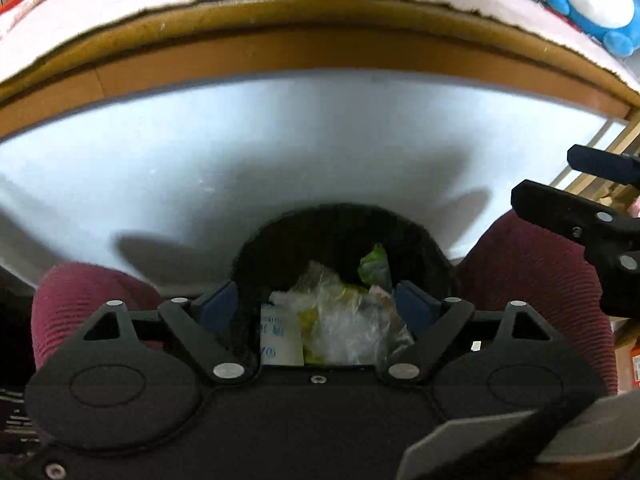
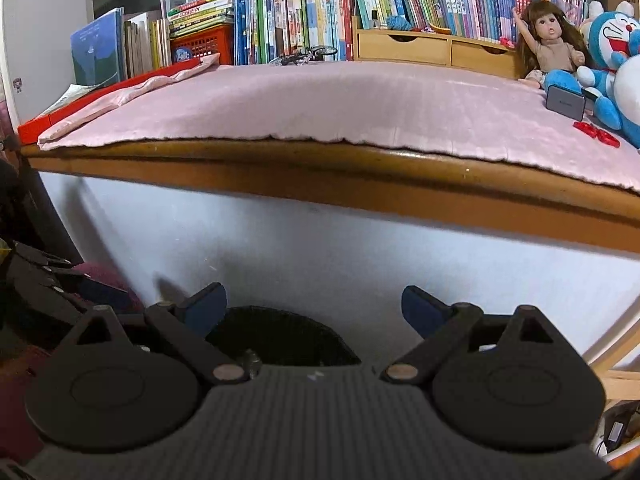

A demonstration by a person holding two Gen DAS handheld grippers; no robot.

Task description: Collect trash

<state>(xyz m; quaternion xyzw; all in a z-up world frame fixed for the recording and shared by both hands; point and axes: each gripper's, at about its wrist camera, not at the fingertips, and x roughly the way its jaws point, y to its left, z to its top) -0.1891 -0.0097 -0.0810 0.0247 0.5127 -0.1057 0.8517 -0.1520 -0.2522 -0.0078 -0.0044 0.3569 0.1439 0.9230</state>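
Directly beneath our left gripper [image 1: 320, 304], whose blue-padded jaws are standing wide with nothing pinched, crumpled clear and yellow-green plastic wrappers [image 1: 340, 312] are lying inside the round black fuzzy-rimmed trash bin [image 1: 280, 232]. We are holding that bin between our maroon ribbed-trousered knees [image 1: 80, 300], below the pink-covered wooden table [image 1: 280, 48]. Right of the bin, our right gripper [image 2: 314, 306] is hovering, jaws likewise spread and empty.

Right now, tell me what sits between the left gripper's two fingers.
In the left wrist view, the left gripper is open over the black bin; between its fingers lies crumpled trash in the bin: clear plastic, green-yellow wrappers, a white packet. Neither pad touches it.
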